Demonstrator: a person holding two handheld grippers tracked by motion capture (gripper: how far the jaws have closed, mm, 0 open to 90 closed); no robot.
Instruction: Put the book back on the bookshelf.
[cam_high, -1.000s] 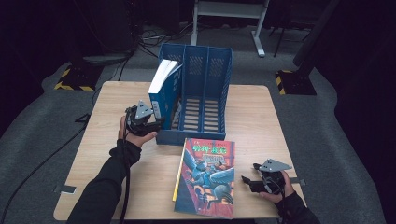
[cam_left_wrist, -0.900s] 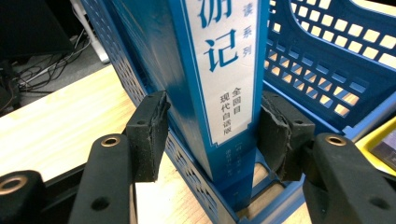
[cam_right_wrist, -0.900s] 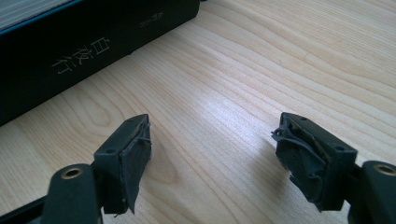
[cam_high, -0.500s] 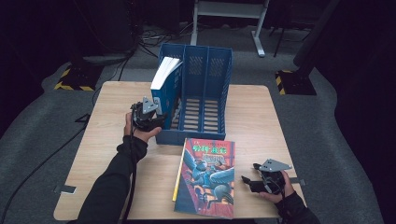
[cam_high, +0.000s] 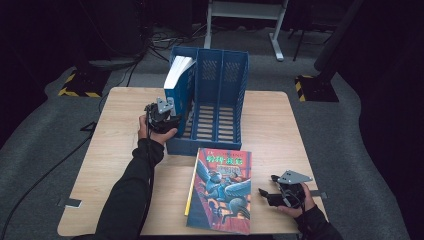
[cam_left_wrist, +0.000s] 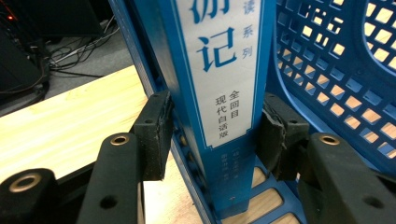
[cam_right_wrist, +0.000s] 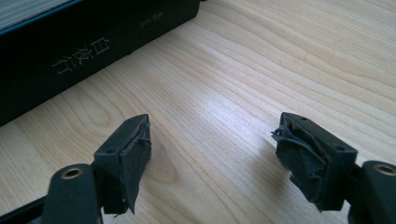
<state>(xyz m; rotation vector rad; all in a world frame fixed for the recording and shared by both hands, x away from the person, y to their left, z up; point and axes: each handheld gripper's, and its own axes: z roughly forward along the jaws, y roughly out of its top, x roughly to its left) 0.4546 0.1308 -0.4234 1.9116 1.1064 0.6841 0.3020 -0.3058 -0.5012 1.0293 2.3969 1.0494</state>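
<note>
Left claw (cam_left_wrist: 212, 140) pinching glossy blue book spine (cam_left_wrist: 219, 93); right claw (cam_right_wrist: 224, 158) spread over woodgrain

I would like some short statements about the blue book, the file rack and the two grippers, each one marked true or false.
1. The blue book stands upright in the leftmost slot of the blue file rack. True.
2. The left gripper has its jaws on both sides of the blue book's spine. True; they have just been closing a little.
3. The right gripper holds the illustrated book. False; its jaws are open over bare table, with that book lying flat beside it.
4. All three slots of the rack are filled. False; the middle and right slots are empty.
</note>
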